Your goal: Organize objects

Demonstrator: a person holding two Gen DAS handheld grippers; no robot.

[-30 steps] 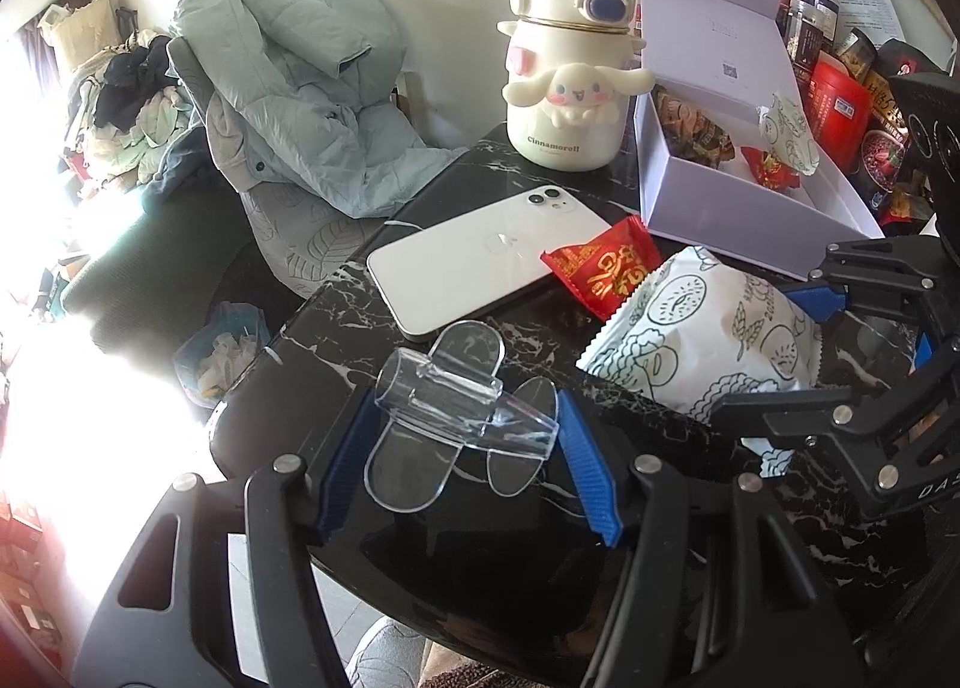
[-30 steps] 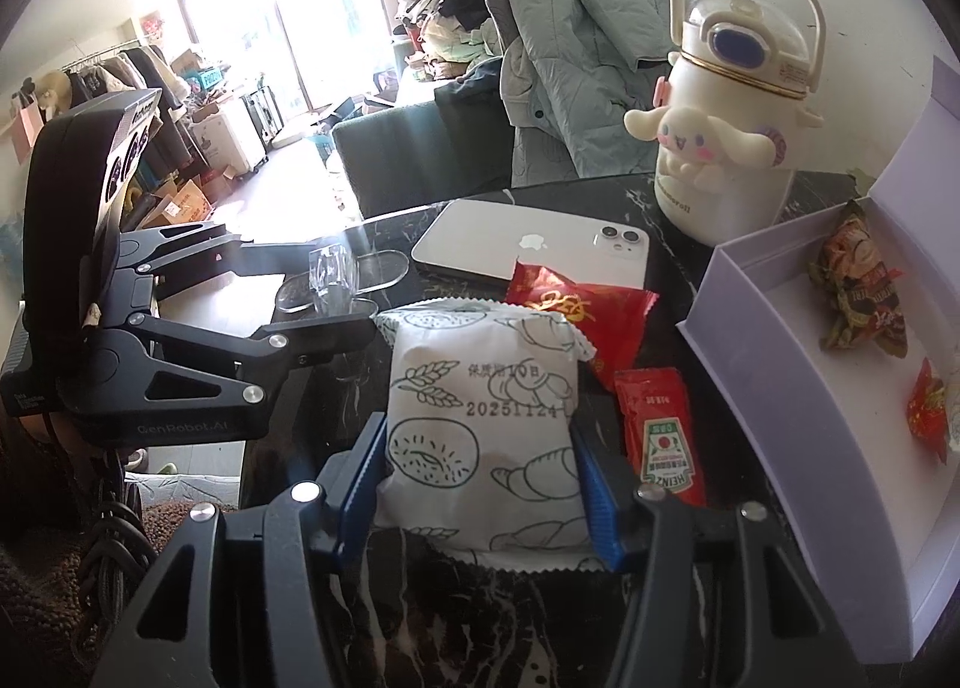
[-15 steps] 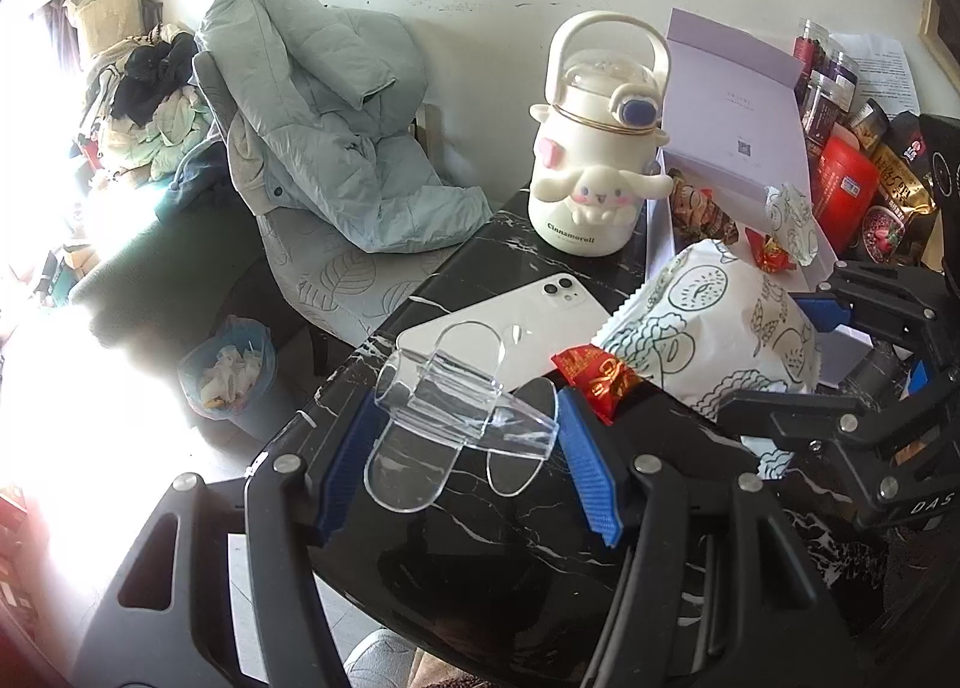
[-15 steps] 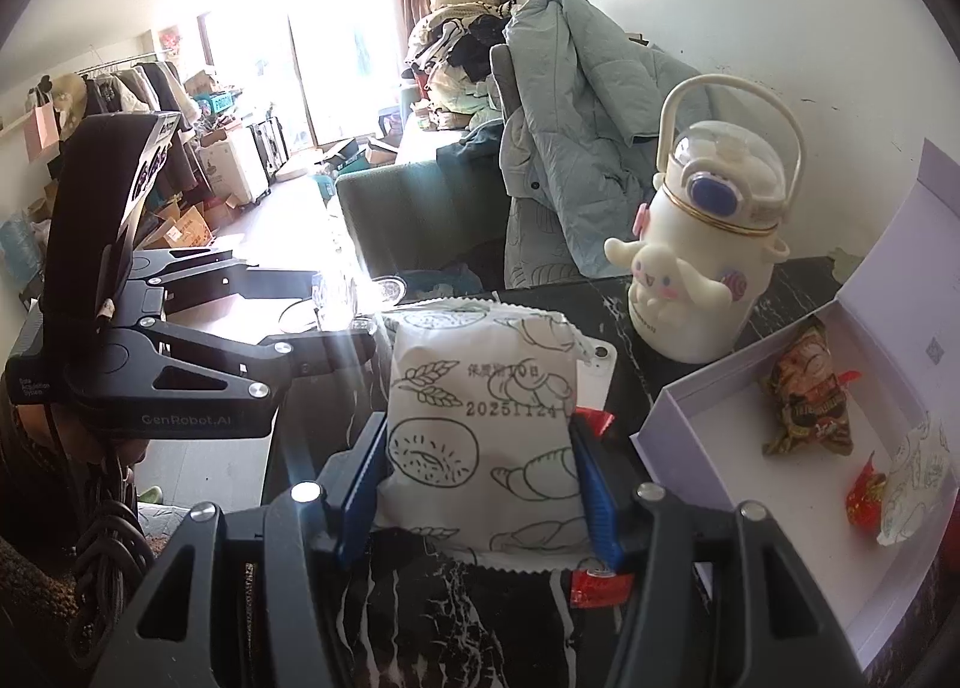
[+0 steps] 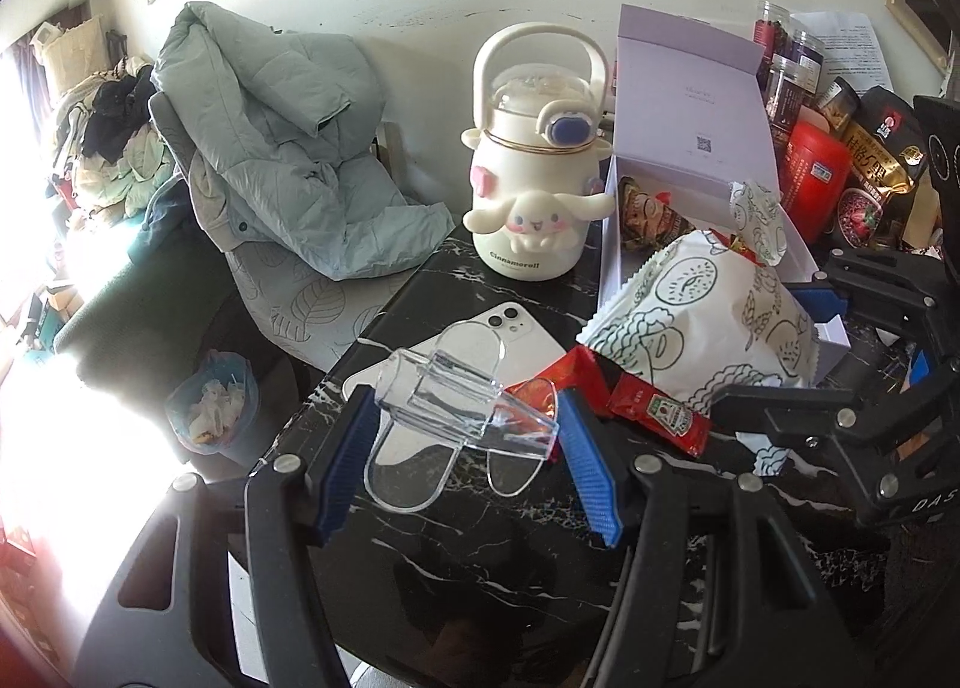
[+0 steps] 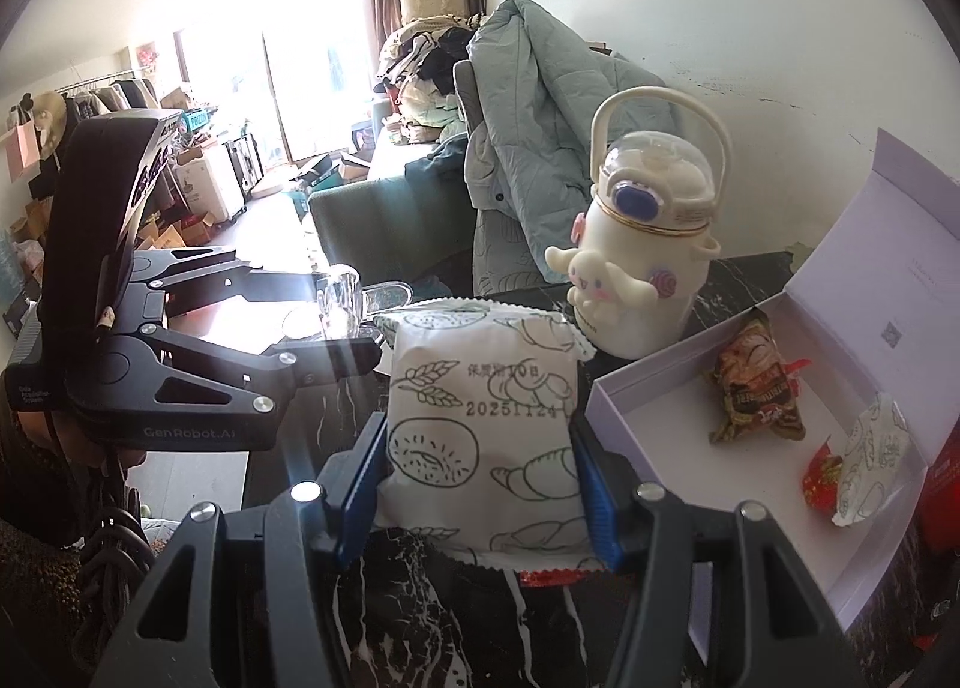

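Observation:
My left gripper [image 5: 465, 436] is shut on a clear plastic stand [image 5: 444, 388] and holds it above the black marble table [image 5: 480, 538]. That stand [image 6: 342, 298] also shows in the right wrist view, between the left fingers [image 6: 324, 358]. My right gripper [image 6: 480, 448] is shut on a white bread packet [image 6: 480, 388] printed with line drawings. The packet [image 5: 708, 316] hangs in the air just left of the open lilac box [image 6: 888, 292]. Inside the box lie a dark snack bag [image 6: 756, 388] and a small white packet [image 6: 876, 448].
On the table lie a white phone [image 5: 528, 334], a red sachet [image 5: 564, 376] and a ketchup sachet [image 5: 660, 418]. A cream cartoon bottle [image 5: 534, 178] stands behind them. Jars and a red tin [image 5: 810, 172] crowd the right. A chair with a jacket [image 5: 282, 159] stands left.
Both grippers have risen with their loads. The bread packet has come up off the table beside the box, and the ketchup sachet under it now shows. Neither grip has changed.

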